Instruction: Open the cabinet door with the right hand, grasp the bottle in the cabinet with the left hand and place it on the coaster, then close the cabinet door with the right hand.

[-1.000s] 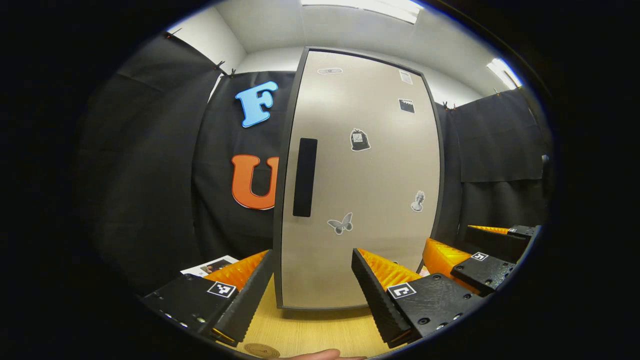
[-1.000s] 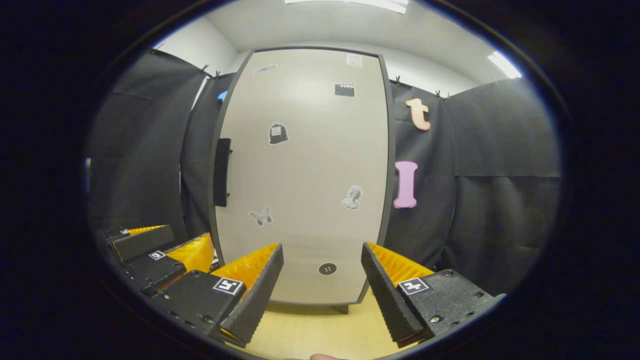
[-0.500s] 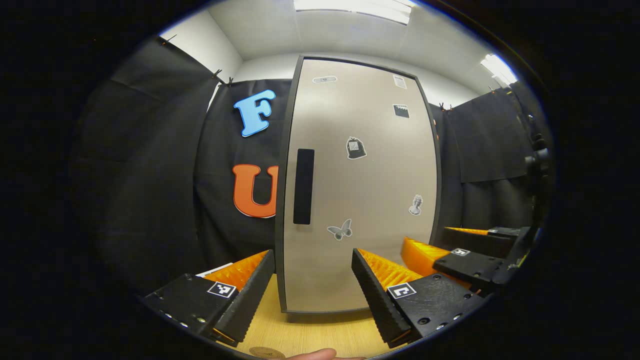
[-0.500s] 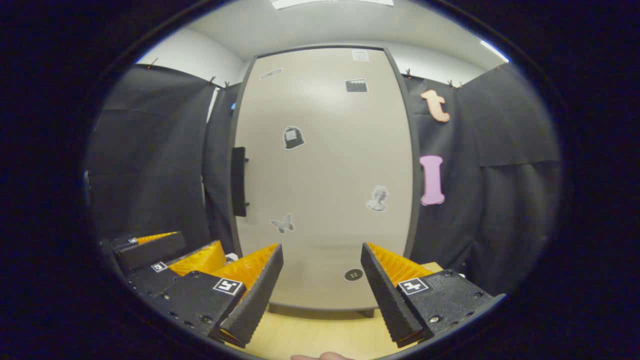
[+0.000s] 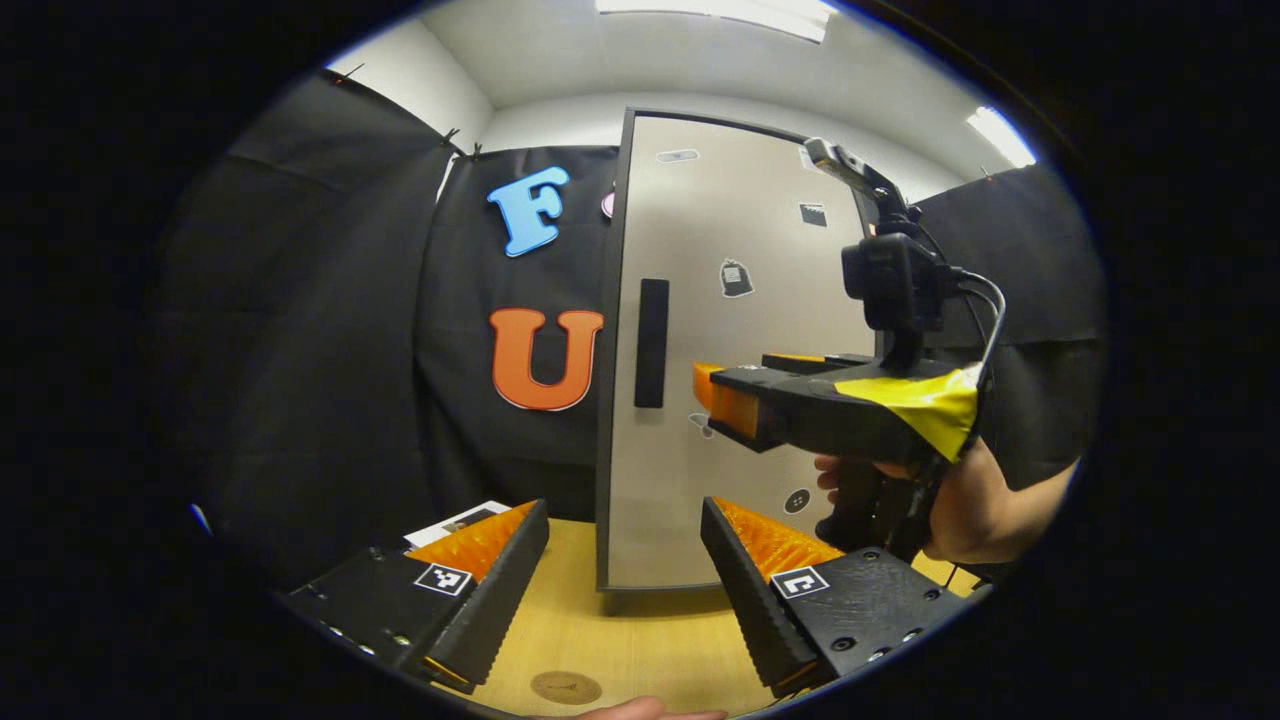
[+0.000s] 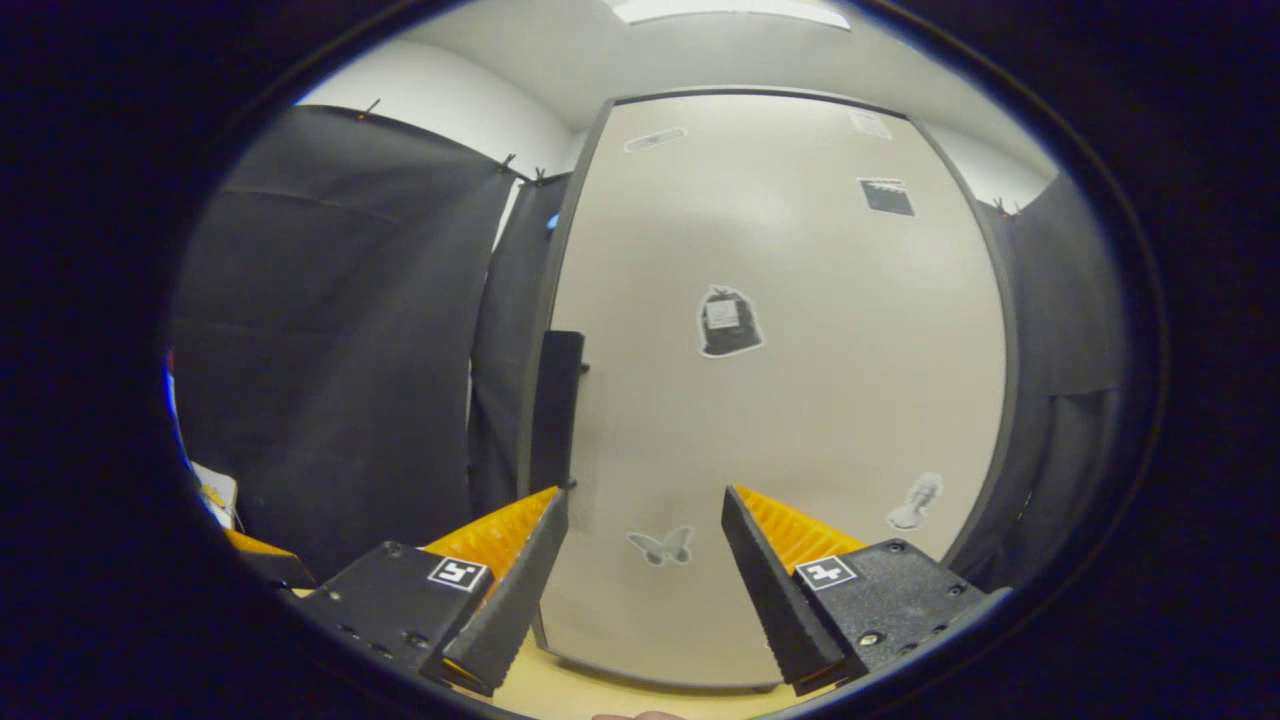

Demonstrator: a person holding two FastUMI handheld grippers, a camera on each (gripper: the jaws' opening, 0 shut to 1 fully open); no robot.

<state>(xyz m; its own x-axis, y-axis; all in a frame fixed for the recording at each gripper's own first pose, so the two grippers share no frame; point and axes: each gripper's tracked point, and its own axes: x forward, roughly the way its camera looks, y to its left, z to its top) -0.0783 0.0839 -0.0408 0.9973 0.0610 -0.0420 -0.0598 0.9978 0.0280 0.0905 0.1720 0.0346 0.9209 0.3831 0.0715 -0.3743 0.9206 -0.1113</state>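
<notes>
While stickers dot the closed cabinet door (image 5: 740, 330), their print is too small to read. The right gripper (image 6: 645, 560), fingers spread, is held level near the handle (image 6: 556, 410). The left gripper (image 5: 625, 570) hangs spread above the coaster (image 5: 566, 687).

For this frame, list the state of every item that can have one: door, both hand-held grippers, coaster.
Cabinet door: shut, its handle untouched.
Right hand-held gripper: open, empty, raised in front of the door, near the handle.
Left hand-held gripper: open, empty, low over the table.
Coaster: bare, flat on the table.
</notes>
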